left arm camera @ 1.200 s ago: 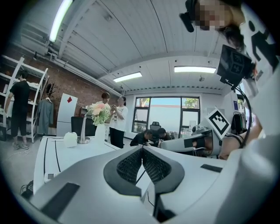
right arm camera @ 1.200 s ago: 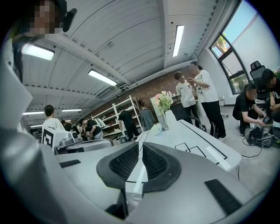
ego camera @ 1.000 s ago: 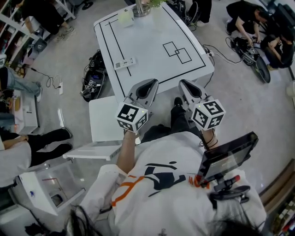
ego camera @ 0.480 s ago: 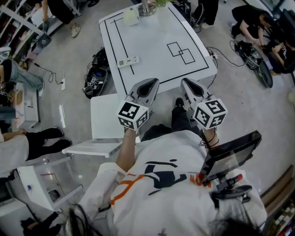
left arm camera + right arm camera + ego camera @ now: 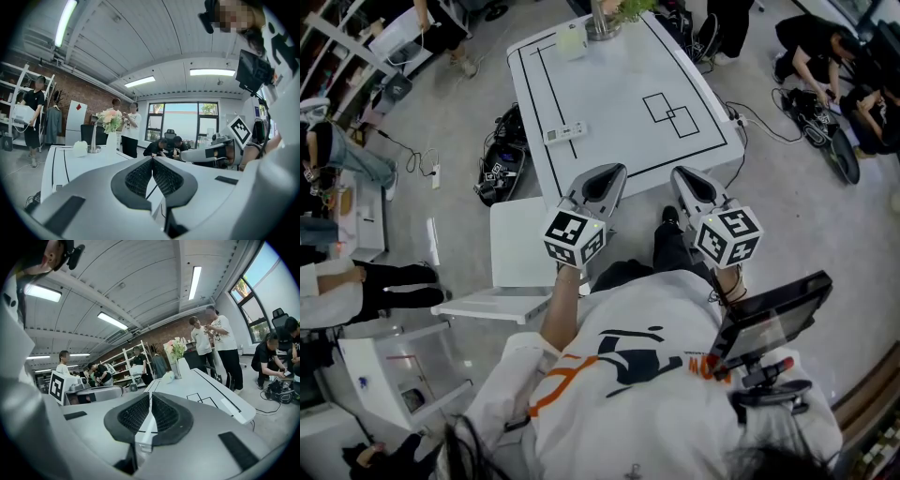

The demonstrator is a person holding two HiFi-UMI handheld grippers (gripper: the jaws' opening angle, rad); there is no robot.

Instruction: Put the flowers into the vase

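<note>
Nearest the camera in the head view, the person in a white shirt (image 5: 637,375) holds both grippers level and side by side, just short of the near edge of the tabletop (image 5: 619,84). The left gripper (image 5: 617,170) has its jaws pressed fully together, with nothing between them. The right gripper (image 5: 679,172) has its jaws meeting at the tips too, and it is likewise empty. A dark screen (image 5: 769,317) sits at the person's right hip, and a white chair (image 5: 517,251) stands on the grey floor (image 5: 806,206) just beside the left arm. The tabletop is white and marked with black lines along its borders and two overlapping rectangles (image 5: 673,112). A white remote (image 5: 563,133) lies on its left part, well apart from both grippers. At the far end stand a pale lump (image 5: 571,39) and a metal stand (image 5: 602,22). The left gripper view shows the flowers (image 5: 110,117) there too, upright in a white vase (image 5: 111,139) just beside that stand. Black gear and cables (image 5: 499,155) lie on the floor left of the table. People crouch (image 5: 811,37) at the far right, others stand beyond the table, and shelves (image 5: 136,363) line a brick wall (image 5: 65,91). Strip lights (image 5: 213,72) run along the white ceiling, and windows (image 5: 183,119) close the far end of the room.
</note>
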